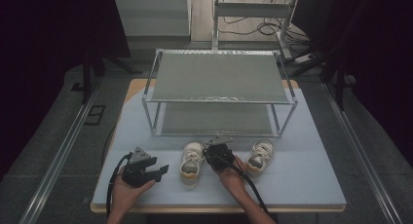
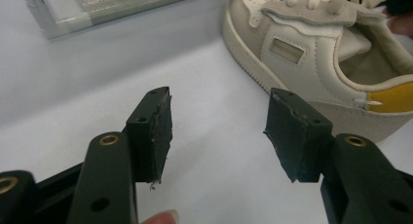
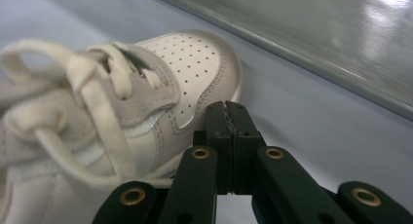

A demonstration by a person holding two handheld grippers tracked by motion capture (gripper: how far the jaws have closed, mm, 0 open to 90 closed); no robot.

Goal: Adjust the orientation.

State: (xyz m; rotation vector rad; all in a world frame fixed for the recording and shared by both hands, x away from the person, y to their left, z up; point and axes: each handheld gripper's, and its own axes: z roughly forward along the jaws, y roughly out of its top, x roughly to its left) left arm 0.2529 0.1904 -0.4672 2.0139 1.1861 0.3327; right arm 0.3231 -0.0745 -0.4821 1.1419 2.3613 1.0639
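Two small cream and grey sneakers lie on the pale mat in front of a metal rack. The left sneaker [image 1: 191, 159] [image 2: 302, 53] [image 3: 185, 63] has a yellow heel patch and loose laces. The right sneaker [image 1: 259, 156] lies a hand's width away. My left gripper [image 1: 163, 171] [image 2: 219, 121] rests low on the mat left of the left sneaker, open with nothing between its fingers. My right gripper [image 1: 214, 151] [image 3: 228, 114] sits between the two sneakers, close beside the left one's toe side, shut and empty.
A two-shelf metal rack [image 1: 219, 78] [image 2: 63, 19] [image 3: 316, 44] stands at the back middle of the mat [image 1: 302, 180], both shelves bare. Cables lie on the floor behind it. Metal rails run along both sides of the table.
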